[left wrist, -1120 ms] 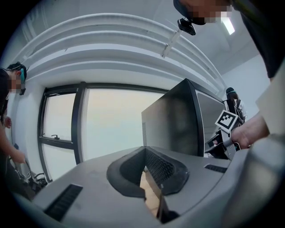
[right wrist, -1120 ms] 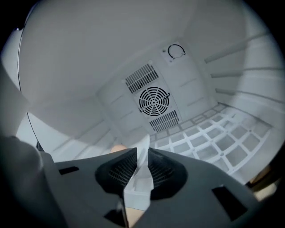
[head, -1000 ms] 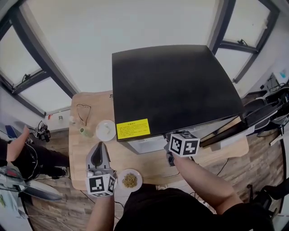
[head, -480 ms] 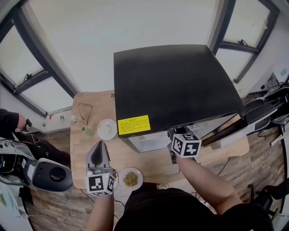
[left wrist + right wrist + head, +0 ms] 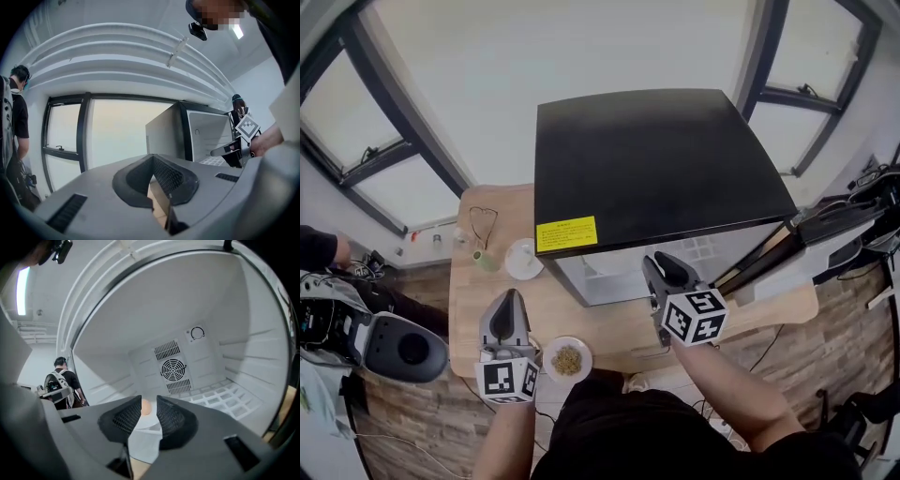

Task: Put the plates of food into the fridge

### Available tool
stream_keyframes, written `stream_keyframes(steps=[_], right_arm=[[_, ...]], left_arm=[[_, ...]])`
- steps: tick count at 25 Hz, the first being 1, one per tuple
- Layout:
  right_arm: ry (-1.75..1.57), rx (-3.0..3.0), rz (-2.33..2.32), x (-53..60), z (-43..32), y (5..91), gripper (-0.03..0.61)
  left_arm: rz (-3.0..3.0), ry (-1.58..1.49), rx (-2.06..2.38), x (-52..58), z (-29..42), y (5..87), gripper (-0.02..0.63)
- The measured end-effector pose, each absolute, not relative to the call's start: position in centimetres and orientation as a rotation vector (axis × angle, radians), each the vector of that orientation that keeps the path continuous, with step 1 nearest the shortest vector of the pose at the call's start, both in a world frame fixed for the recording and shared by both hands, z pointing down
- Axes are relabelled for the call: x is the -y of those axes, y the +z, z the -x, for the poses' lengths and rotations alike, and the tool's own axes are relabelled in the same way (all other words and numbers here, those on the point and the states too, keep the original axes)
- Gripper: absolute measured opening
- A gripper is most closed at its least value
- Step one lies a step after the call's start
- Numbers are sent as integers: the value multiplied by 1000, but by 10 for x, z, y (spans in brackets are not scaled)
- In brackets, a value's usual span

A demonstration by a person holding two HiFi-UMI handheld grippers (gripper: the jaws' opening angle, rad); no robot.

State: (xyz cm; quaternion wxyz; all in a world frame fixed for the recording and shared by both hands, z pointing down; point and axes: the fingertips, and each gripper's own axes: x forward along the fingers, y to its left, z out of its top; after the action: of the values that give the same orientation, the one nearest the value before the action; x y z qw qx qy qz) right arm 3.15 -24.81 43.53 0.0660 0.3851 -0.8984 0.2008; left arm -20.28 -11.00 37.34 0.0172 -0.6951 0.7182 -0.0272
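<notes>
Right gripper (image 5: 663, 270): jaws just opening, half apart, empty. Left gripper (image 5: 508, 302): closed, empty, and the nearer one; round white plate of brown food (image 5: 568, 359) sits just right-behind its jaws.

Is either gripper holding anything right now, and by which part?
Nothing is held. The right gripper has just been opening, jaws apart and empty; the plate sits beyond them in the fridge. The left gripper is shut on nothing.

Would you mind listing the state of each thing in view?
Fridge: door open.
Right gripper: jaws just opened, empty.
Left gripper: jaws shut, empty.
Plate in fridge: resting, free of jaws.
Near plate: on table, holds food.
Far plate: on table beside fridge.
</notes>
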Motion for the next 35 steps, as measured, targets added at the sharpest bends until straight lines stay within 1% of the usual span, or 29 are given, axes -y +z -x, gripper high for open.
stream_keyframes(steps=[3, 11, 16, 21, 25, 30, 35], right_arm=[[652, 2772, -1092, 221, -34, 440, 115], [930, 2752, -975, 149, -50, 491, 115], [1054, 2777, -878, 114, -42, 504, 115], [1194, 2700, -970, 84, -31, 531, 115], [1257, 2647, -1020, 52, -15, 555, 116], [1435, 2546, -1082, 14, 3, 592, 115], [1578, 2435, -1105, -25, 24, 641, 117]], left_arm=[[2140, -141, -2259, 89, 195, 378, 5], [2141, -243, -2228, 45, 181, 379, 5], [2182, -219, -2206, 33, 189, 387, 5], [2226, -265, -2111, 15, 200, 392, 5], [2264, -230, -2074, -7, 217, 397, 5], [2300, -203, -2039, -28, 245, 403, 5], [2354, -213, -2001, -44, 257, 417, 5]])
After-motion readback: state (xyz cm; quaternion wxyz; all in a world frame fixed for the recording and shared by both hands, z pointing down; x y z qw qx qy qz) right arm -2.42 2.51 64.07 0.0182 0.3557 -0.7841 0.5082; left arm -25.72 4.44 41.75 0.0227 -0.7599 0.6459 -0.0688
